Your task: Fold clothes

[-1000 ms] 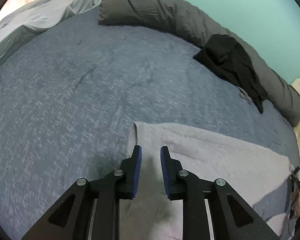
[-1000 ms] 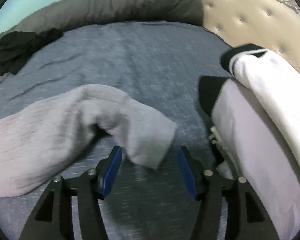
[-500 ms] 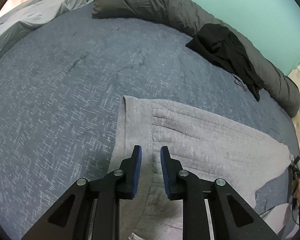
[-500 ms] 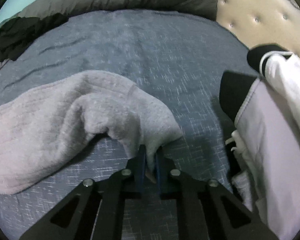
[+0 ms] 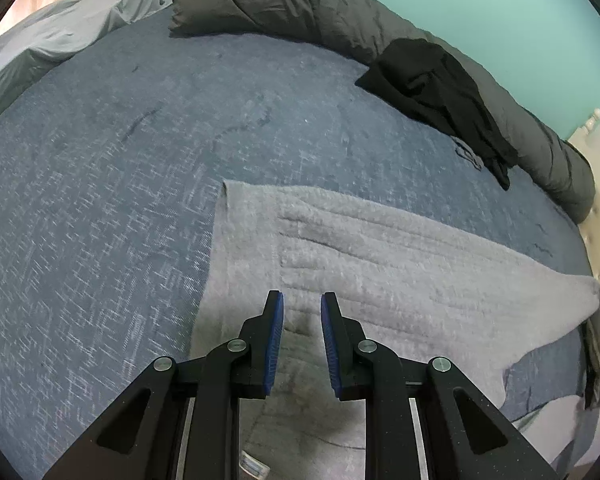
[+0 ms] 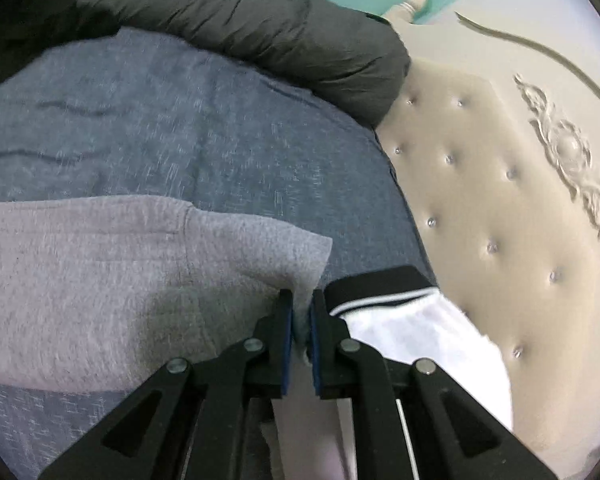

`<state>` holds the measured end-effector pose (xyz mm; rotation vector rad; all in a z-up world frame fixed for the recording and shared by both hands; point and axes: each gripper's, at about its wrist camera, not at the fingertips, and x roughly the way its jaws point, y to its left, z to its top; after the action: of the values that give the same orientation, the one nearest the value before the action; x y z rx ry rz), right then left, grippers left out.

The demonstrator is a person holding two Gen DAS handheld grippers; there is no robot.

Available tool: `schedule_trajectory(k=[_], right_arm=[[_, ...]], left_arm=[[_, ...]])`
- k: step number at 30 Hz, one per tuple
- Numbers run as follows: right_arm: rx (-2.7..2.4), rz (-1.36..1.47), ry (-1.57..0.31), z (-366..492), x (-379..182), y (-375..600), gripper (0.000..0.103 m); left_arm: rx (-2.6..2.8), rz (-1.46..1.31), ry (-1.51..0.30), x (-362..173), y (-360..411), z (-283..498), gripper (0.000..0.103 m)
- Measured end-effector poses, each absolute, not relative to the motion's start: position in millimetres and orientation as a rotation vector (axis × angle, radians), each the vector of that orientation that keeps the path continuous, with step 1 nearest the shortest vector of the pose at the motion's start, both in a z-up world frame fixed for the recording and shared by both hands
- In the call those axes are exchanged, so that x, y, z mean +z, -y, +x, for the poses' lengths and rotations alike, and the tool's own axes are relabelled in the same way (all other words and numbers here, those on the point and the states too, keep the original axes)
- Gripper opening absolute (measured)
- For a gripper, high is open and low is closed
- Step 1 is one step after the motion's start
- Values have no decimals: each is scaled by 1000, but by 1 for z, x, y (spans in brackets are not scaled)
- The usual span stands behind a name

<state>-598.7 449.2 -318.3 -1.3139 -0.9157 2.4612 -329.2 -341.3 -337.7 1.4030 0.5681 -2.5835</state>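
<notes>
A grey fleece garment (image 5: 380, 256) lies spread on the blue bedspread (image 5: 100, 200). My left gripper (image 5: 302, 300) hovers over its near left part, jaws a small gap apart with nothing between them. In the right wrist view the same grey garment (image 6: 100, 272) stretches to the left, and my right gripper (image 6: 301, 300) is shut on its right corner, lifting it taut. The pinched corner also shows in the left wrist view at the far right (image 5: 592, 292).
A dark grey rolled duvet (image 5: 300, 4) lines the far edge of the bed, with a black garment (image 5: 440, 80) draped on it. A white garment with a black cuff (image 6: 412, 320) lies by the cream tufted headboard (image 6: 500, 200). A light grey sheet (image 5: 60, 32) is bunched at far left.
My right gripper closed on the grey garment's corner, then pulled it right toward the headboard, stretching the cloth flat. The left gripper drew back slightly over the garment, jaws unchanged.
</notes>
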Motion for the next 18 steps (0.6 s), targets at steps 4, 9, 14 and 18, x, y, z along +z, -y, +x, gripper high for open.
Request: schedule_trajectory(k=[4, 9, 14, 18], right_arm=[[2345, -1365, 972, -600, -334, -450, 28], [2409, -1281, 912, -589, -325, -448, 30], [2618, -1328, 796, -567, -321, -420, 37], [2736, -1369, 795, -541, -327, -391, 40]], left_arm=[[-2588, 1421, -556, -339, 337, -329, 21], [-2590, 1426, -551, -338, 338, -330, 21], [-2573, 1430, -580, -339, 342, -327, 21], [-2566, 1438, -573, -334, 344, -321, 21]])
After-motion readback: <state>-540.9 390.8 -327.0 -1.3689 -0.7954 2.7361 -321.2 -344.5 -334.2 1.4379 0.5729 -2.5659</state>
